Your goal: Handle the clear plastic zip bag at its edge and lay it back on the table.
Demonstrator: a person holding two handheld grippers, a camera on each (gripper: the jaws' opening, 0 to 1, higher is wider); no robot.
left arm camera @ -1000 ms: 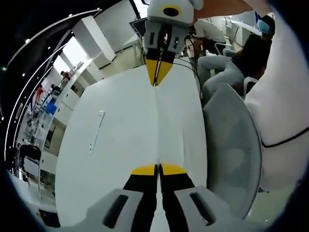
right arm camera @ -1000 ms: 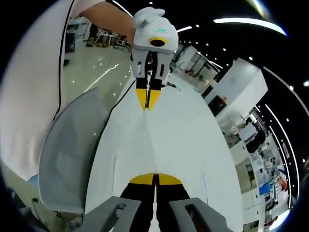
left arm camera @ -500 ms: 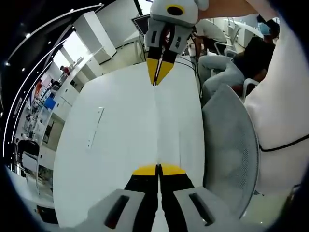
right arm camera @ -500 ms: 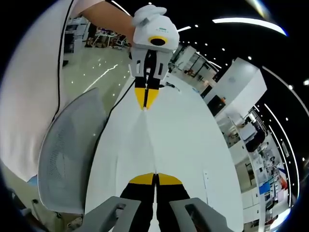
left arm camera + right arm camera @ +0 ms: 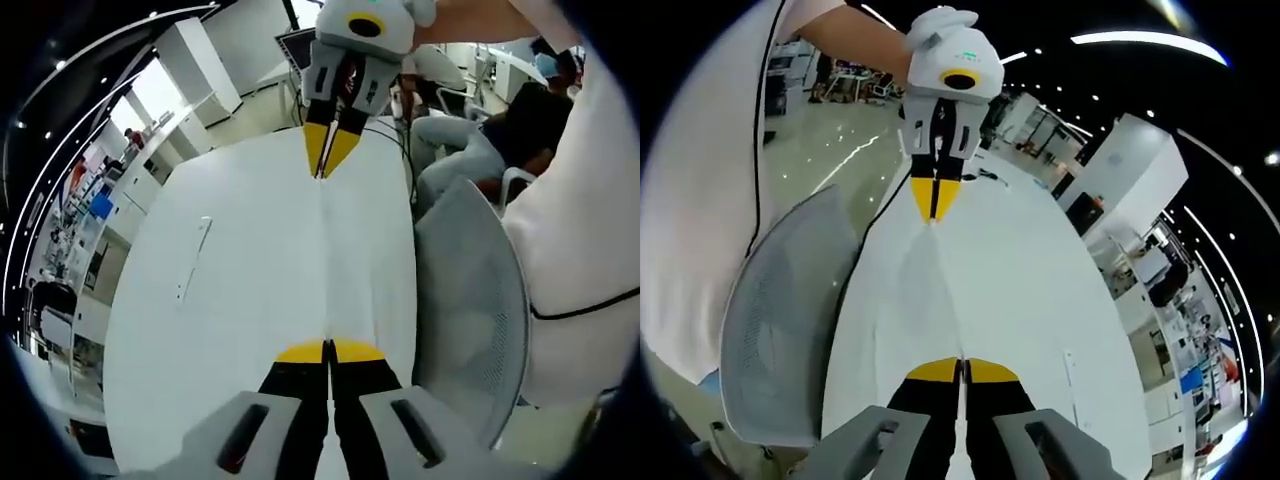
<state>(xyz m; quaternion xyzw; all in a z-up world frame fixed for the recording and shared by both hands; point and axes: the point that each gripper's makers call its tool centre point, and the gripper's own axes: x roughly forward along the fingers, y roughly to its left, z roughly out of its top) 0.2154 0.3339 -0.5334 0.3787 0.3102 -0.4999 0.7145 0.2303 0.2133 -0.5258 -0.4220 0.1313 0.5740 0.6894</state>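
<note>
The clear plastic zip bag (image 5: 323,262) hangs stretched edge-on between the two grippers above the white table (image 5: 240,290), so it shows as a thin straight line. At the bottom of the left gripper view, my left gripper (image 5: 328,346) is shut on the bag's near edge. My right gripper (image 5: 323,170), held by a hand, is shut on the far edge at the top. In the right gripper view the same bag (image 5: 945,290) runs from my right gripper (image 5: 962,363) up to my left gripper (image 5: 931,215), over the table (image 5: 1030,300).
A grey mesh chair (image 5: 470,300) stands against the table's edge, and the same chair (image 5: 780,320) sits left in the right gripper view. A thin pale strip (image 5: 192,258) lies flat on the table. People sit at the far end (image 5: 520,110). White clothing (image 5: 590,200) is close by.
Both views have shifted slightly, and the opposite gripper sits a little higher in each. The bag stays taut between the shut jaws.
</note>
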